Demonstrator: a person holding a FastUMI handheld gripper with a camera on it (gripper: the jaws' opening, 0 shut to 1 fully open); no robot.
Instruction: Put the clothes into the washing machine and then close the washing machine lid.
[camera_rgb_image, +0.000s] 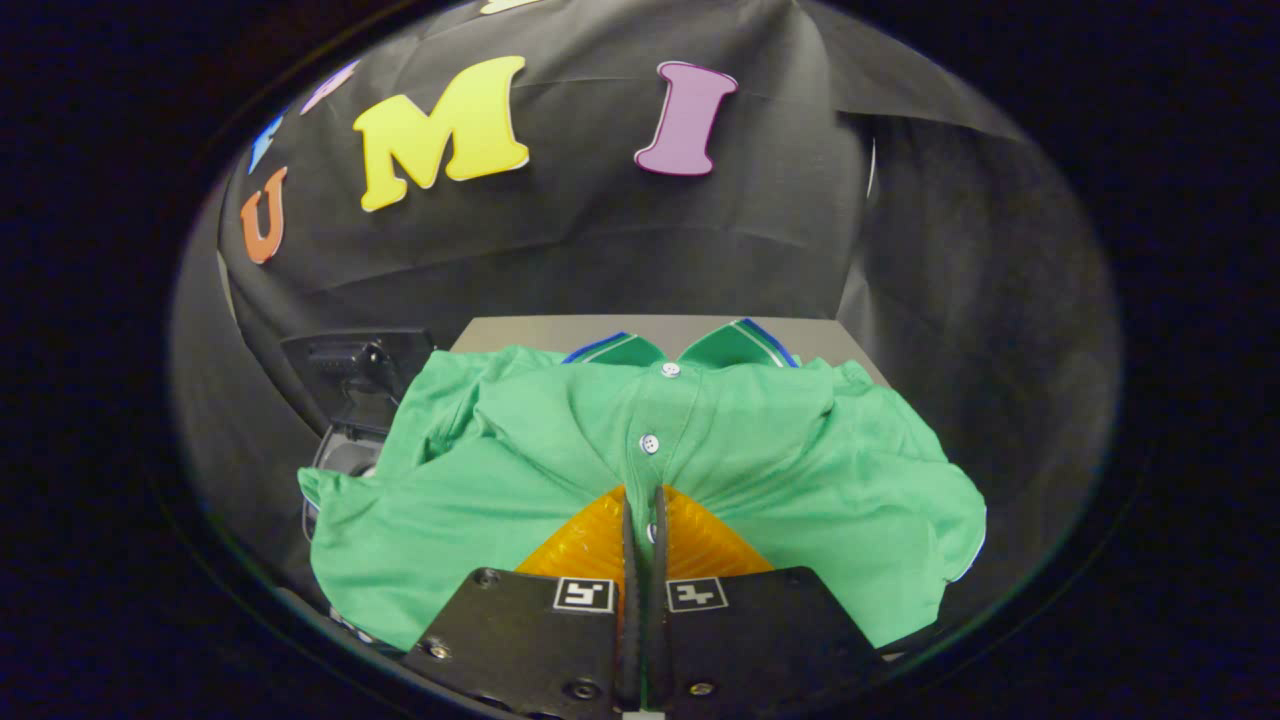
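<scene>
Claw (642, 500) pinched together on a fold of green shirt (560, 470) along its button strip, shirt spread ahead of and around both fingers, grey table (600, 332) beyond it, dark machine (355, 385), possibly the washer, beyond-left.

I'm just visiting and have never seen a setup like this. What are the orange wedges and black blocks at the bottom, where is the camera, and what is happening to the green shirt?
The camera rides on a hand-held gripper and looks forward along its two fingers. The orange wedges are those fingers, and the black blocks with square markers are the mounts behind them. The fingers are pressed together, pinching the button strip of a green polo shirt, so the fabric puckers toward them. Beyond the fingers the shirt spreads out, collar farthest away, over a grey table. To its left sits a dark machine with its lid raised, probably the washing machine, partly hidden by the shirt.
</scene>
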